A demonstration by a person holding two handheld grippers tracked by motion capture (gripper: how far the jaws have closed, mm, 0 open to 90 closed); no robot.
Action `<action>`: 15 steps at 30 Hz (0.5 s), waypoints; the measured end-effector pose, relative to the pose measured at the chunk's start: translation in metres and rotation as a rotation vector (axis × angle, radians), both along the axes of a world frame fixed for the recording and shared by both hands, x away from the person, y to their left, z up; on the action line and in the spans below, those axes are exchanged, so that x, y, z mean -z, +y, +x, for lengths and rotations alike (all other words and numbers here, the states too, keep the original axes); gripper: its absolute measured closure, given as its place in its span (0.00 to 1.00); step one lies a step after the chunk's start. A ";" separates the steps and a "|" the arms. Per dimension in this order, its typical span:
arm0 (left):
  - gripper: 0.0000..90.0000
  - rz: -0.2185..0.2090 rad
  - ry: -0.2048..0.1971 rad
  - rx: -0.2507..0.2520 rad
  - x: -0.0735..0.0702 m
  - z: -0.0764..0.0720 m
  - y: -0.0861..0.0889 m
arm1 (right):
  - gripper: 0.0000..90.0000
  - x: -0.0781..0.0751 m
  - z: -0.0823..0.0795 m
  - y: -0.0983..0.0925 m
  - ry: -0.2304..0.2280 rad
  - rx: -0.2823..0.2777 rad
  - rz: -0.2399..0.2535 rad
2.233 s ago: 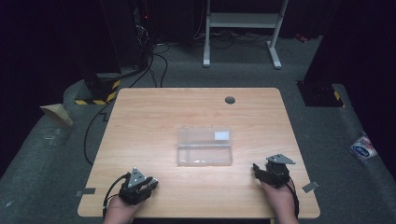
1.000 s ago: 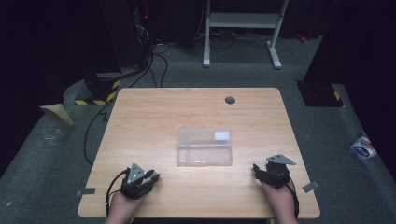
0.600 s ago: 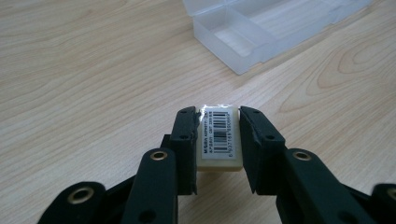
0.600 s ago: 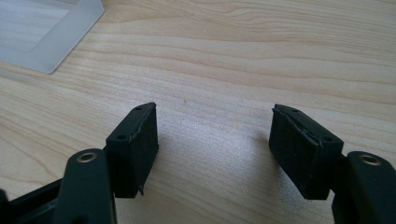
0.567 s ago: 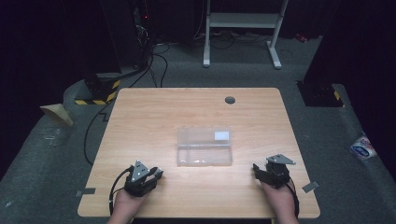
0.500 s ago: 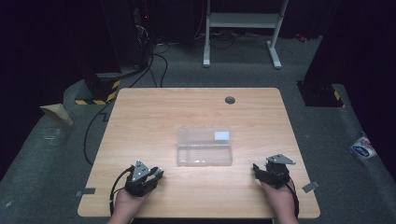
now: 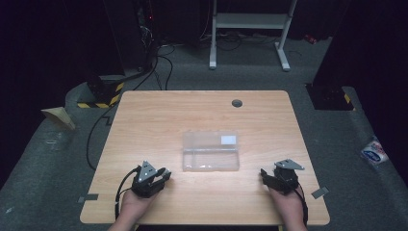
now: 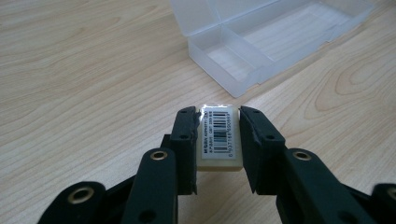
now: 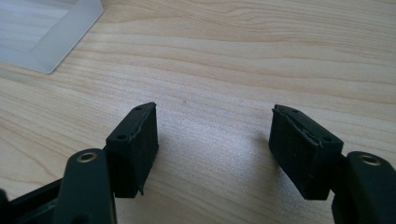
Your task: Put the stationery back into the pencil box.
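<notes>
Left gripper view: left claw (image 8: 217,140) clamped on a small pale block (image 8: 218,140), both black pads flat against its long sides. Long axis of the block along the jaws, pointing away toward a clear plastic box (image 8: 271,42) lying open just ahead on the wooden worktop (image 8: 84,70). White barcode label on the block's top face, bars and a line of digits running along the same axis (print too fine to read). Box long and shallow, split into compartments, lid folded back.

High view, left to right: left claw (image 7: 163,174) near the worktop's front edge, box (image 7: 210,151) at the middle with a small white sticker at its far right corner, right claw (image 7: 264,174) well apart from it.

Right gripper view: right claw (image 9: 212,149) spread wide, bare wood between the pads, one corner of the box (image 9: 46,32) at upper left.
</notes>
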State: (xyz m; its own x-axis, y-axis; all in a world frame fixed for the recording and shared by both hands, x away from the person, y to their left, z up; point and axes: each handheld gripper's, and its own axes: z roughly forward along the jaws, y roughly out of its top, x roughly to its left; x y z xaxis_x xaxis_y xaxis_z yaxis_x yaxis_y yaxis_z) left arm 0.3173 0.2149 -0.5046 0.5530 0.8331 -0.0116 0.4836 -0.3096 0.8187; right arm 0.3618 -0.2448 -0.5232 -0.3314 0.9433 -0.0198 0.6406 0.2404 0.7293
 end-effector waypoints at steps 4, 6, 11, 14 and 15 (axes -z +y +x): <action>0.75 -0.009 -0.009 -0.010 -0.002 0.002 0.000 | 0.36 0.000 0.000 0.000 0.002 -0.001 0.000; 0.75 -0.017 -0.008 -0.017 -0.003 0.002 -0.001 | 0.36 0.000 0.001 0.000 0.002 -0.001 0.000; 0.75 -0.028 -0.015 -0.024 -0.005 0.006 0.000 | 0.36 0.000 0.001 0.000 0.002 -0.001 0.000; 0.75 -0.028 -0.017 -0.019 -0.006 0.009 0.000 | 0.36 0.000 0.001 0.000 0.000 -0.001 0.000; 0.75 -0.029 -0.015 -0.020 -0.007 0.010 -0.001 | 0.36 0.000 0.000 0.000 0.001 0.000 0.001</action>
